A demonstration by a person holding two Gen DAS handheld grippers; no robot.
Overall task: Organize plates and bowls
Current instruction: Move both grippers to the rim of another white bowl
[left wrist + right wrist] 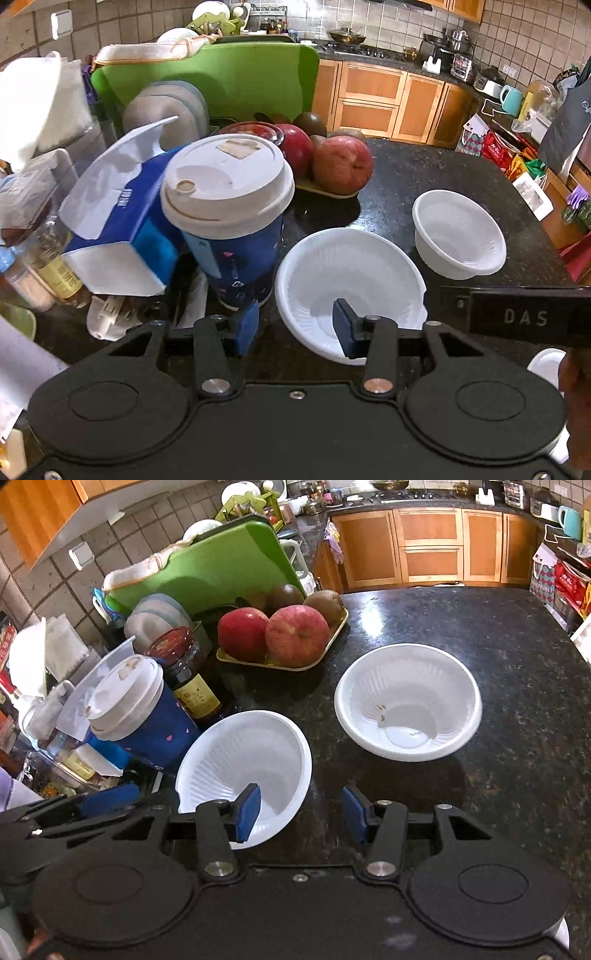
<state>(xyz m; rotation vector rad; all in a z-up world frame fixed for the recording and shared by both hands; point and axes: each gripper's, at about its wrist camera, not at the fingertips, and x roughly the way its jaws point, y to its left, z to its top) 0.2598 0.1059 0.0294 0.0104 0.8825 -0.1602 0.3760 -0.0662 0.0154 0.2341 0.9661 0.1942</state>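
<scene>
Both hand-held units were pitched steeply down toward the dark speckled stone counter [461, 620].

L gripper [295, 326]: jaws apart, nothing clamped. Its right blue pad sat over the near bowl [351, 280], its left pad [246, 325] outside the rim, next to the lidded paper cup [229, 214]. Contact w/ the rim: cannot tell.

R gripper [301, 812]: jaws apart, nothing clamped. Left pad [248, 812] hung over the near bowl's [243, 771] interior; right pad was over bare counter.

Bowls: 2 pcs, white, thin, round, rolled rim, ribbed inner walls, smooth flat base. Near bowl sat just beside the cup; far bowl [408, 701] stood apart from it, to the right, w/ a few small specks inside.

Cup: blue sleeve, off-white domed lid. Behind: shallow yellow tray [280, 662] w/ 2 red apples [297, 635] and kiwis, green plastic board [221, 568] on edge.
</scene>
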